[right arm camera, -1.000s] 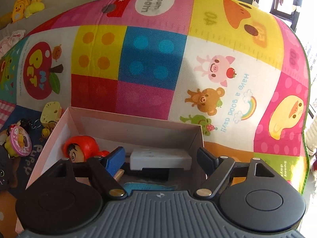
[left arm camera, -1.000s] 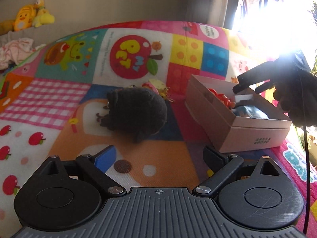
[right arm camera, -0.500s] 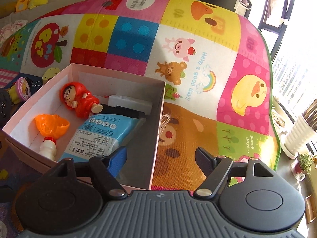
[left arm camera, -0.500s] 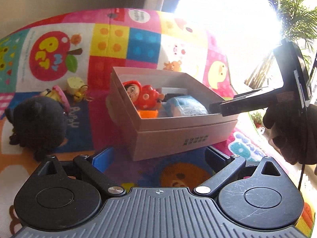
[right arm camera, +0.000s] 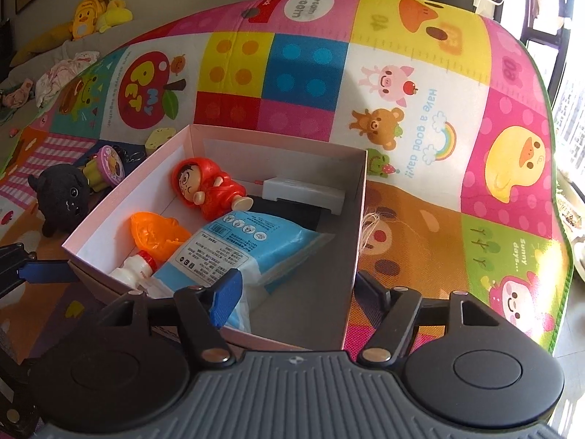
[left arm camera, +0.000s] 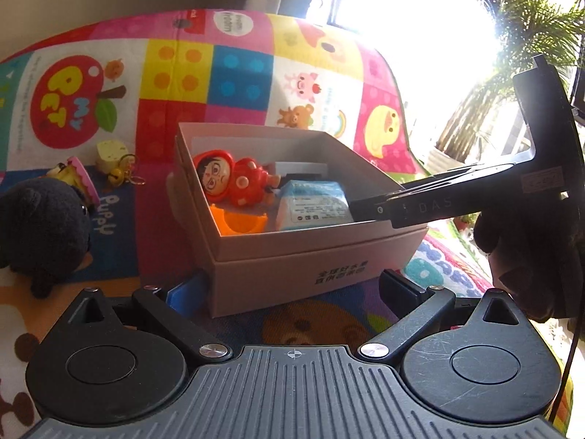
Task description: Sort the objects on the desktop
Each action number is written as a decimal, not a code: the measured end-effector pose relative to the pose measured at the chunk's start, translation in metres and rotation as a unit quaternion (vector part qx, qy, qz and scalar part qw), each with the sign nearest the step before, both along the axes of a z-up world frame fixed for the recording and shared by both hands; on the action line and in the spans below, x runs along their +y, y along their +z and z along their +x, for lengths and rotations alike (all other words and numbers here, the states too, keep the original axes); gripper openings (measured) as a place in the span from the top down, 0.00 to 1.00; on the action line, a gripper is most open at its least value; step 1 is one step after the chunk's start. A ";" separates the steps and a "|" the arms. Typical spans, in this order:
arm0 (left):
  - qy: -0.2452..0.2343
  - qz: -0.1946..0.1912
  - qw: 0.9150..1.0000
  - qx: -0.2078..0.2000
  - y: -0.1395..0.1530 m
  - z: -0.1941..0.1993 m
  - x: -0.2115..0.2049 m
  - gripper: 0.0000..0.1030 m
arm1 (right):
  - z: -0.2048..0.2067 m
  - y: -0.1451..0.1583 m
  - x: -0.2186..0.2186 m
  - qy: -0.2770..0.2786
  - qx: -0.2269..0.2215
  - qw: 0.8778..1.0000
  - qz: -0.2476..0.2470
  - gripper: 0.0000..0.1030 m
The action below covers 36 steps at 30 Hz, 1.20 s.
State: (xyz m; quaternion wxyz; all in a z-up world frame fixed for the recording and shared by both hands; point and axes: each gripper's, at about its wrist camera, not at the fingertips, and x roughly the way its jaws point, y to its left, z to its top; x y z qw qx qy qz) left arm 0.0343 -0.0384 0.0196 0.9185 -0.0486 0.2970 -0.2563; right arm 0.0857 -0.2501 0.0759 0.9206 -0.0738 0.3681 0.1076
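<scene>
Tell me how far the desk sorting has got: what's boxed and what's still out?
Boxed: the red doll, orange toy, blue tissue pack and grey block lie in the box. In hand: nothing; the right gripper straddles the box's near right wall, closing. Left out on the mat: black plush, pink charm, yellow keychain.

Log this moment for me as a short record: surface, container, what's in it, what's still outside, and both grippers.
surface: colourful play mat
container: open pink box
in box: red doll, blue packet, orange toy, small bottle, grey block
outside box: black plush, keychain charms
left gripper: open, at the box's near corner
right gripper: closing astride the box's near wall, nothing held
</scene>
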 end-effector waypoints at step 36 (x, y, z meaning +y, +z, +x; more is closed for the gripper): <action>0.260 -0.025 0.965 0.034 -0.008 -0.021 0.123 0.02 | 0.207 -0.018 0.286 0.097 0.182 0.978 0.014 0.58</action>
